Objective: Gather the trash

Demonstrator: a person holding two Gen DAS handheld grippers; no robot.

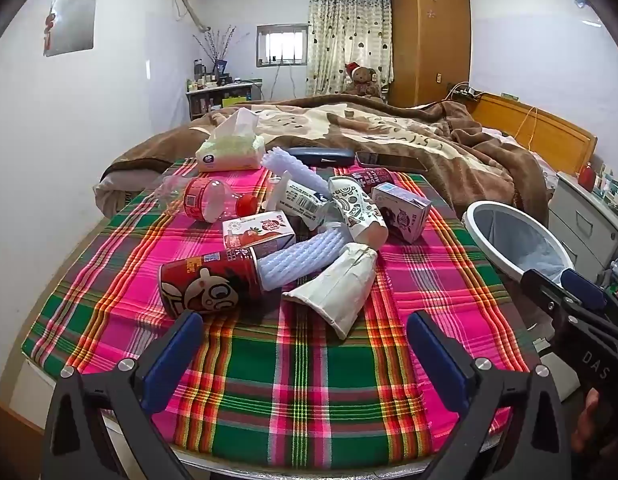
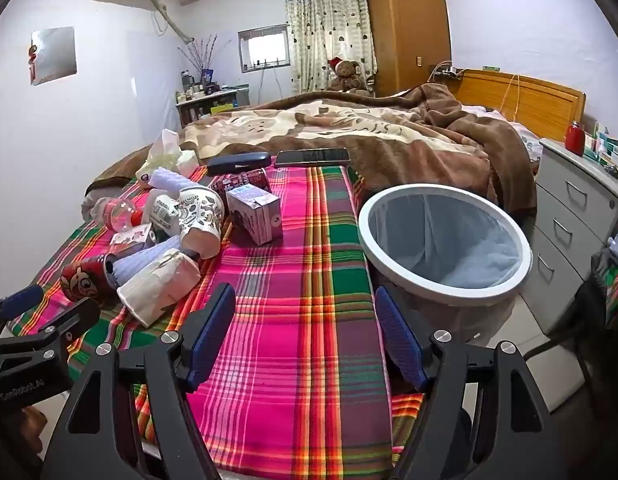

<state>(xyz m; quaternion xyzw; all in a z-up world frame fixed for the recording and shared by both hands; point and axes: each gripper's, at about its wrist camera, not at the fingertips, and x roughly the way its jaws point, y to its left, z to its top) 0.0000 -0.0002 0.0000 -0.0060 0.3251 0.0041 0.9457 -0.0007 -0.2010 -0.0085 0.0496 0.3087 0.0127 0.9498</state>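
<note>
The trash is a loose heap on the left-middle of the plaid cloth (image 1: 309, 380): a red can (image 1: 207, 286) lying on its side nearest the left gripper (image 1: 305, 344), a crumpled white paper cup (image 1: 337, 286) just beside it, white foam sleeves (image 1: 305, 258), small drink cartons (image 1: 259, 232), a printed paper cup (image 1: 357, 210) and a squashed plastic bottle (image 1: 207, 200). All of it looks empty and light; the can is probably the stiffest and a bit slick, so I'd pinch it across the middle, while the cups and foam will just crush, so go gentle. Both grippers are spread wide and holding nothing, the right gripper (image 2: 305, 336) hovering over bare cloth. The bin (image 2: 445, 240) sits right off the table's right edge, liner in, nothing in the way. Watch the far side though: tissue pack (image 1: 231, 152), dark case (image 1: 321, 156) and phone (image 1: 389, 160) sit touching the pile and probably aren't trash.
</note>
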